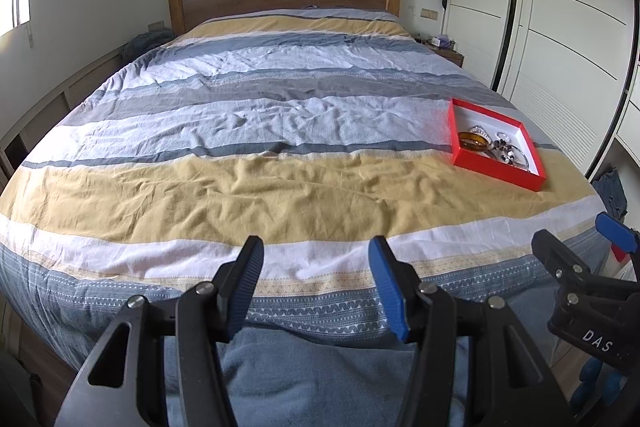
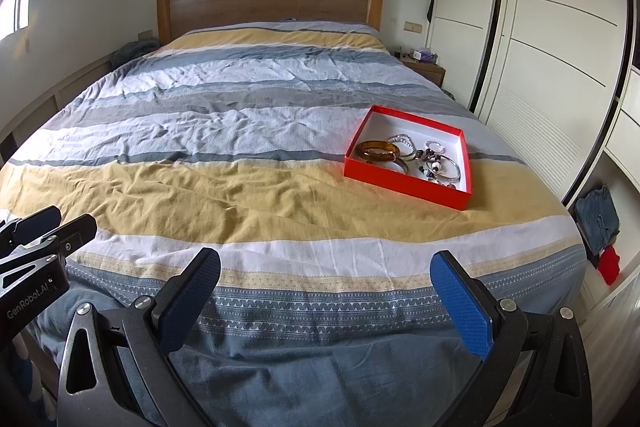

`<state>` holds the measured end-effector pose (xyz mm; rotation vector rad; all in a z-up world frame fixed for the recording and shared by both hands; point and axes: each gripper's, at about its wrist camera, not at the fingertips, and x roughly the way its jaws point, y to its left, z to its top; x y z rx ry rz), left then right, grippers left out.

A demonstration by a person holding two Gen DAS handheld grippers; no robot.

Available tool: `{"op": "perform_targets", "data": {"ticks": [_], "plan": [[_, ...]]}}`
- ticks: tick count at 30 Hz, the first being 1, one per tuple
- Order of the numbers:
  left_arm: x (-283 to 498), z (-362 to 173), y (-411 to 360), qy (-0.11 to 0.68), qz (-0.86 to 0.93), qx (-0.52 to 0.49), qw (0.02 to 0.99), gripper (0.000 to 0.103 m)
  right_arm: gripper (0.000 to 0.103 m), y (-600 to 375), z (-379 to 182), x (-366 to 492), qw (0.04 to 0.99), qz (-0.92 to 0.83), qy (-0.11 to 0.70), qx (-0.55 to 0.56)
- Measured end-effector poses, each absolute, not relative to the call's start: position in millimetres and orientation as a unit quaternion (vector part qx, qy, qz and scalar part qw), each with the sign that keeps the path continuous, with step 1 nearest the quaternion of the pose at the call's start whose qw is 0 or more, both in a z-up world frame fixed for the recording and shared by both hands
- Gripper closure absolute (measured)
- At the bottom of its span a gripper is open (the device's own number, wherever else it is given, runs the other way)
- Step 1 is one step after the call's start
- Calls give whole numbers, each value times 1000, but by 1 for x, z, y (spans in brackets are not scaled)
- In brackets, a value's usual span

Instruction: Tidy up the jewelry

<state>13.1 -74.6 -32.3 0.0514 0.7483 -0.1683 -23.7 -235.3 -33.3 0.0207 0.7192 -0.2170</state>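
A shallow red box [image 2: 404, 183] with a white inside lies on the right side of the striped bed; it also shows in the left wrist view [image 1: 496, 171]. It holds an amber bangle [image 2: 378, 150], silver bangles [image 2: 448, 167] and beaded bracelets [image 2: 400, 140], all bunched together. My left gripper [image 1: 316, 259] is open and empty over the foot of the bed. My right gripper [image 2: 326, 275] is open wide and empty, near the foot of the bed, well short of the box. Each gripper shows at the edge of the other's view.
The striped duvet [image 2: 240, 155] covers the whole bed, with a wooden headboard [image 2: 268, 5] at the far end. White wardrobe doors [image 2: 540, 59] line the right side. A nightstand [image 2: 426, 67] stands by the headboard. Folded clothes [image 2: 600, 219] sit on a low shelf at right.
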Motion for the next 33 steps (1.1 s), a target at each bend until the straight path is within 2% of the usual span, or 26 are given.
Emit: {"op": "perform_targets", "data": {"ticks": [33], "plan": [[17, -45, -73, 372, -82, 22, 924, 50, 0, -238, -41, -22, 927, -109, 359, 9]]}}
